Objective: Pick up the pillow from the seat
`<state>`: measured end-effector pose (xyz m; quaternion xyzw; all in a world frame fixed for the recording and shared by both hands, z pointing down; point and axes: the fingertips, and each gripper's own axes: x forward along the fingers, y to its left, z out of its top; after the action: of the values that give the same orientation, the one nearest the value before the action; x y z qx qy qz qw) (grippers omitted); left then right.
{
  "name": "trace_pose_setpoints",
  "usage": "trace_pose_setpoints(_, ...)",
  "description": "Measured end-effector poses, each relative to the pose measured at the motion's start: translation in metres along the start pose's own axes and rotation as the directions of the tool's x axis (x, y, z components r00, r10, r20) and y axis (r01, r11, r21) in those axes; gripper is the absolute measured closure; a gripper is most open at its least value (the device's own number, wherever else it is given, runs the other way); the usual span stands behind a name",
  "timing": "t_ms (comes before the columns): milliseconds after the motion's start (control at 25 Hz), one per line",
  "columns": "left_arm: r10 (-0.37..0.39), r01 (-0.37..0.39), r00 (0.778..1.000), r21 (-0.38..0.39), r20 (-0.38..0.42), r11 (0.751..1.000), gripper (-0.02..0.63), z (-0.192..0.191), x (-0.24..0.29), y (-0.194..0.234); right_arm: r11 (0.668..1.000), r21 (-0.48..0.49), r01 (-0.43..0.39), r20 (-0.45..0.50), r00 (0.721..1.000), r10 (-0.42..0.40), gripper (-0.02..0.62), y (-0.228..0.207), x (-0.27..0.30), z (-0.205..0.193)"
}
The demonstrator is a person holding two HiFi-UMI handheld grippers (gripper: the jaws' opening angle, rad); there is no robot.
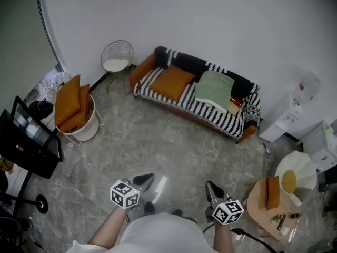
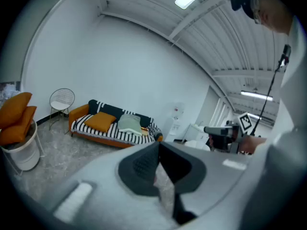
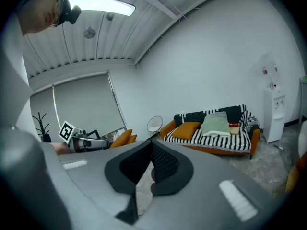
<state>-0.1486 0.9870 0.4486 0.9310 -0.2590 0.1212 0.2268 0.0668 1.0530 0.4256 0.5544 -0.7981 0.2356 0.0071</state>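
Approach stage: left gripper (image 1: 149, 179) and right gripper (image 1: 210, 185), both closed and empty, well apart from sofa (image 1: 213, 116); next, walk nearer, presumably toward orange pillow (image 1: 171, 82).

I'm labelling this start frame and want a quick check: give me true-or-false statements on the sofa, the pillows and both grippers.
An orange square pillow lies on the black-and-white striped sofa. True.
The left gripper holds that pillow. False: it is shut, empty, far from the sofa.
The white wire chair stands beside the sofa. True.
The right gripper is wide open. False: its jaws are shut.
The white round basket holds green cushions. False: it holds orange cushions.
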Motion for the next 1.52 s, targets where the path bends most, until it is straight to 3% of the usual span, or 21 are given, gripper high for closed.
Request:
trace_pose_setpoints(840,-0.044,0.044,0.999,-0.013,-0.022,0.999,0.603,-0.015,-0.017,0.018,1.000,0.015,0.028,-0.012,1.000,-0.027,0.591,0.030,0.019,-0.014)
trace_pose_setpoints(1520,-0.080,0.079,0.995,-0.022,-0.057,0.997,0.603,-0.034,-0.058,0.077,0.990,0.106,0.092,-0.021,0.996,-0.091,0.591,0.077,0.072,-0.045)
